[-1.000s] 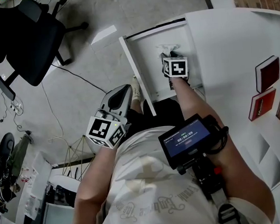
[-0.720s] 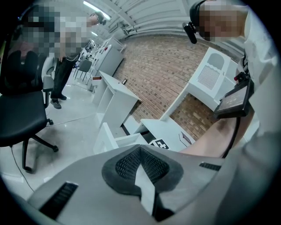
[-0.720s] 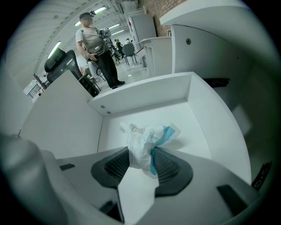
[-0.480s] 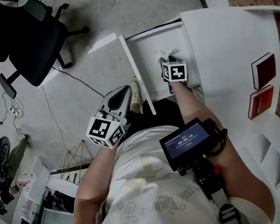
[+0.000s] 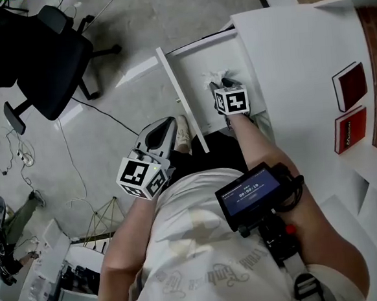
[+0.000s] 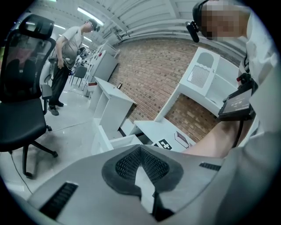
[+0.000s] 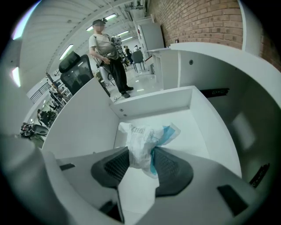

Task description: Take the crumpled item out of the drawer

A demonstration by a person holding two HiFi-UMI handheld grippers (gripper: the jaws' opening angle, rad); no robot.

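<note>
Here, at the upper left of the head view, a black office chair (image 5: pixel 31 55) is cut off by the frame edge. Lower and toward the middle, the left tool (image 5: pixel 162 126) hangs over the floor beside the person's body. In its own view its dark pads (image 6: pixel 120 165) are pressed together at the tips with nothing between them.

Right of it, the white drawer (image 5: pixel 195 68) stands pulled out from the table (image 5: pixel 298 53). The right tool (image 5: pixel 227 85) reaches down into it. From above, its marker cube covers the jaws, and only a small white scrap of the crumpled item (image 5: pixel 218 78) shows past it.

The right gripper view is clearer. The crumpled item (image 7: pixel 142 140), white with a blue edge, is pinched between the two pads of the right tool (image 7: pixel 140 160). Its upper part sticks out beyond the tips over the drawer floor (image 7: pixel 193 132), near the back wall. Its lower part is hidden between the pads, and whether it touches the drawer floor is unclear.

At the far right of the head view, two flat red boxes (image 5: pixel 349 86) lie on the table.
</note>
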